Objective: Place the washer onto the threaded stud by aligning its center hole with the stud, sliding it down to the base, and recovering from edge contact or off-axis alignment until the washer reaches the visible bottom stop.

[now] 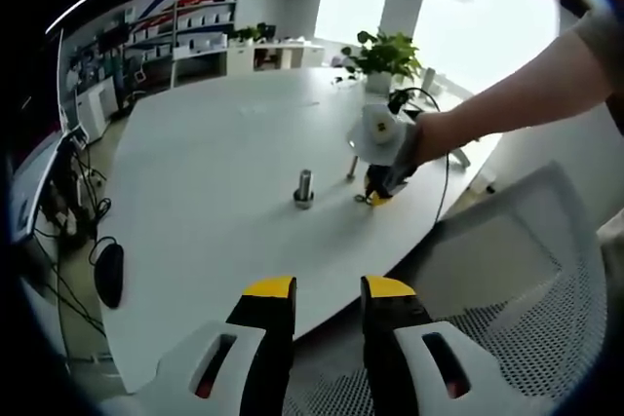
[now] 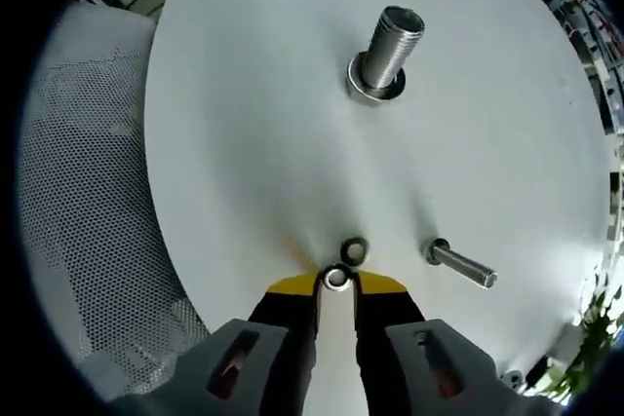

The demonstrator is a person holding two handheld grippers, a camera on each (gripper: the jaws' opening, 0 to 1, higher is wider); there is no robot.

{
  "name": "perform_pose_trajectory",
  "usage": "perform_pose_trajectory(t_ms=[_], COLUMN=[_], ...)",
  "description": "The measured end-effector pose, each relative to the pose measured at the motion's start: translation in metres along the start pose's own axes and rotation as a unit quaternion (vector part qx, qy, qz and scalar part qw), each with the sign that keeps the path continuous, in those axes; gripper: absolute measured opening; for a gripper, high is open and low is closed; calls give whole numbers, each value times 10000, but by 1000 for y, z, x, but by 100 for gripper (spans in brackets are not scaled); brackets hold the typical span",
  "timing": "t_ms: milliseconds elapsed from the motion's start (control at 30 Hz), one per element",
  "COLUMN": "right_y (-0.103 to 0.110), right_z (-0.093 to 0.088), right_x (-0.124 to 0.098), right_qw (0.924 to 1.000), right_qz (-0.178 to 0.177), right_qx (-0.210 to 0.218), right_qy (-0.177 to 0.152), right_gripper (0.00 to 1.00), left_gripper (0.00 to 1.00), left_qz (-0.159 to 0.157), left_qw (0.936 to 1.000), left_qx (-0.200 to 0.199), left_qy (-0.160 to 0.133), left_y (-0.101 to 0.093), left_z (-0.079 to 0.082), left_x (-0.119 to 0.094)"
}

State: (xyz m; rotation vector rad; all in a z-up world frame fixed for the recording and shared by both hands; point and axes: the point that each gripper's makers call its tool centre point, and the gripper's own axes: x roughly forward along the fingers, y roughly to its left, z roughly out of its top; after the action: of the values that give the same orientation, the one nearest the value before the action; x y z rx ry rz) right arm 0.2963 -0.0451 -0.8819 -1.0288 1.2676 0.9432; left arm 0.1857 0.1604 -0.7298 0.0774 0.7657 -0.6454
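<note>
The white counter (image 2: 244,143) carried an upright threaded stud (image 2: 388,51) standing on its base. Nearer the right claw (image 2: 337,284) lay a smaller bolt (image 2: 461,265) on its side. That claw's jaws were closed on a washer (image 2: 337,278), low over the counter; another small ring, perhaps a nut (image 2: 354,250), lay just beyond. The left claw (image 1: 328,291) hung apart, holding nothing

Washer (image 2: 354,250) between stud (image 2: 388,51) and claw (image 2: 336,284)
</note>
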Motion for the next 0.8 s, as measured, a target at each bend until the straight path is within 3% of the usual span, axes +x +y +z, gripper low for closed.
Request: perform_pose_trajectory(t_ms=[133, 500, 800], right_y=[-3, -3, -5], right_z=[-1, -1, -2], right_x=[-2, -1, -3], right_qw=[9986, 9962, 9886], right_qz=[189, 79, 13], right_qx=[444, 644, 1078], right_qy=[-230, -588, -1047], right_gripper=[15, 15, 14], left_gripper=[24, 24, 24], left_qz=[5, -17, -15], left_qw=[10000, 10000, 10000], left_qx=[-1, -10, -15], left_qy=[-6, -39, -43], left_y=[0, 0, 0], left_z=[0, 1, 1], left_x=[0, 0, 0])
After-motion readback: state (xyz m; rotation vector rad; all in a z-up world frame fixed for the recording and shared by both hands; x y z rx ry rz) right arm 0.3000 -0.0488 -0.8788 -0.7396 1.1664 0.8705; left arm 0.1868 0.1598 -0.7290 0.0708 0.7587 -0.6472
